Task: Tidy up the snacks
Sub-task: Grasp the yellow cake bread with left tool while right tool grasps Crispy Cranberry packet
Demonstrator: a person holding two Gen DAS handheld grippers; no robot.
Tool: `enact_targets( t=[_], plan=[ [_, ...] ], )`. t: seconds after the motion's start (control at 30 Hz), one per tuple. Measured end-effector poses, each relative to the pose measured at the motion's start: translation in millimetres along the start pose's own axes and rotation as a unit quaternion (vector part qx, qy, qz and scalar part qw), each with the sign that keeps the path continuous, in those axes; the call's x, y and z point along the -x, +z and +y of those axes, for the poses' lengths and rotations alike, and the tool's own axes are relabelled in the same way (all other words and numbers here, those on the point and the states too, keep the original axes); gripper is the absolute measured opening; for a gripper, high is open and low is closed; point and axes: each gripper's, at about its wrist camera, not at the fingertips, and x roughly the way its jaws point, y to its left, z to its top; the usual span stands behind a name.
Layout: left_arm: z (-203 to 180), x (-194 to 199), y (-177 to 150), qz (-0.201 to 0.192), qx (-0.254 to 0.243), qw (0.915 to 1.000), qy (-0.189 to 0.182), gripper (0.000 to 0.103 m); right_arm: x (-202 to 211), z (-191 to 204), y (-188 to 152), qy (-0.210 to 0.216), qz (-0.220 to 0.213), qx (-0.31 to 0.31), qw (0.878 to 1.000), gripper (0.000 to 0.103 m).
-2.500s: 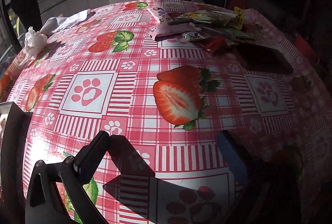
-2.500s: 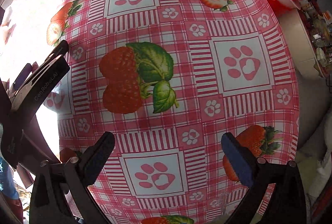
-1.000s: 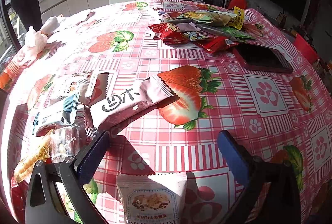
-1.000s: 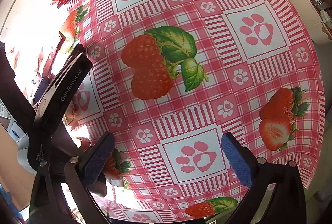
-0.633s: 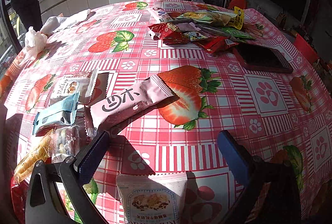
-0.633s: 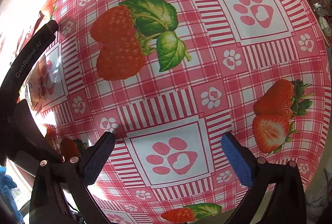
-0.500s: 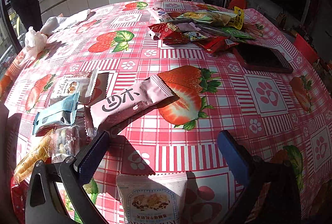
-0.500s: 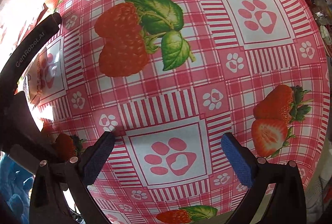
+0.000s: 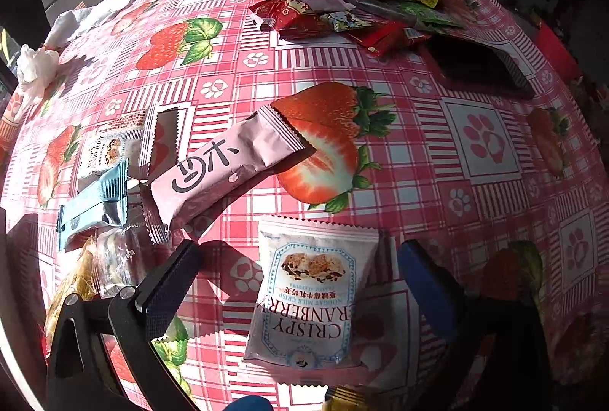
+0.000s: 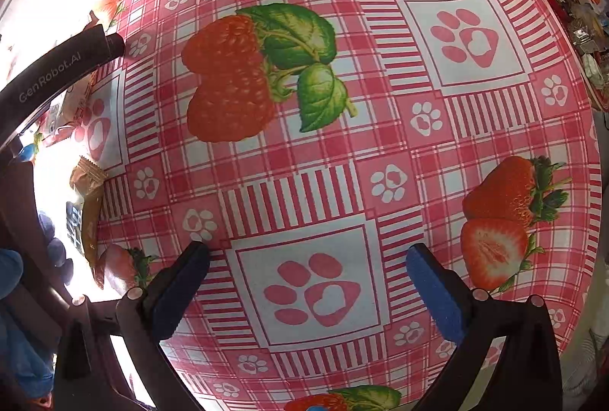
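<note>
The left gripper [image 9: 297, 274] hangs just above the tablecloth [image 9: 418, 152] with its jaws spread wide and nothing between the pads; a white cranberry nougat crisp packet [image 9: 310, 291] lies flat on the cloth in the gap between the two fingers, touching neither. Beyond it a long pink snack bar [image 9: 224, 167] lies slantwise, one end over a printed strawberry. To its left sit a light blue wrapper [image 9: 93, 201], a white cookie packet [image 9: 110, 148] and a clear bag [image 9: 116, 258], close together. At the far side of the table a heap of mixed snacks [image 9: 357, 3] lies beside a dark tray [image 9: 475, 68]. The right gripper [image 10: 306, 281] also has its jaws spread and empty, over a bare stretch of cloth with a paw print; a brown packet [image 10: 89, 209] lies near the left edge of its view.
</note>
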Motion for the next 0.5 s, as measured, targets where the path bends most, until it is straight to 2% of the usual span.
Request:
enact_targets(
  t=[0.1, 0.17, 0.3, 0.37, 0.5],
  plan=[
    [3.2, 6.9, 2.3, 0.058, -0.014, 0.9976, -0.036, 0.103, 1.2, 0.1, -1.6, 0.0, -0.005, 0.004, 1.0, 0.103],
    [16.3, 31.5, 0.1, 0.046, -0.017, 0.9979, -0.043, 0.103, 0.2, 0.3, 0.9, -0.001, 0.001, 0.005, 1.0, 0.103],
    [62.6, 77.4, -9.7, 0.001, -0.053, 0.9986, -0.005, 0.103, -0.9, 2.4, 12.7, -0.003, 0.041, 0.001, 0.999, 0.103],
    [91.5, 79.9, -14.9, 0.007, -0.063, 0.9978, 0.02, 0.103, 4.5, 8.4, 17.6, 0.015, 0.048, -0.001, 0.999, 0.103],
    [138.3, 55.1, -22.4, 0.041, -0.07, 0.9956, 0.048, 0.103, 24.5, 41.3, 31.7, 0.063, 0.04, 0.01, 0.997, 0.103]
  ],
)
